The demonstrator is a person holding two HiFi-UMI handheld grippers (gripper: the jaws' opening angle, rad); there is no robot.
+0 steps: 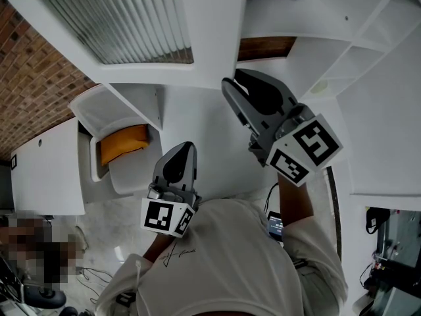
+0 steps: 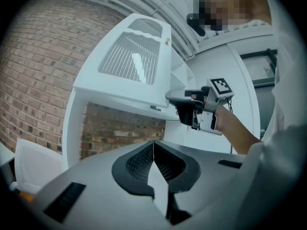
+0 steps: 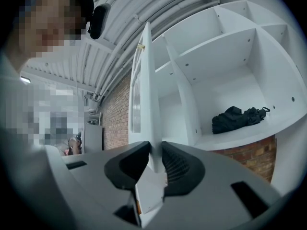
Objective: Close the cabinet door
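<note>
The white cabinet door (image 1: pixel 131 28) with a ribbed glass pane stands swung open from the white shelf unit (image 1: pixel 368 51). My right gripper (image 1: pixel 231 87) is shut on the door's lower free edge. In the right gripper view the door (image 3: pixel 144 80) is seen edge-on, with its thin edge pinched by the gripper (image 3: pixel 154 150). My left gripper (image 1: pixel 187 149) hangs lower and left of it, shut on nothing. In the left gripper view its jaws (image 2: pixel 153 145) meet tip to tip, with the door (image 2: pixel 129 63) and the right gripper (image 2: pixel 189 104) above them.
A black bag (image 3: pixel 237 119) lies in an open shelf compartment behind the door. An orange cushion (image 1: pixel 122 142) sits in a low white open box (image 1: pixel 99 107) at the left. A brick wall (image 1: pixel 33 78) runs behind. Cables lie on the floor (image 1: pixel 92 268).
</note>
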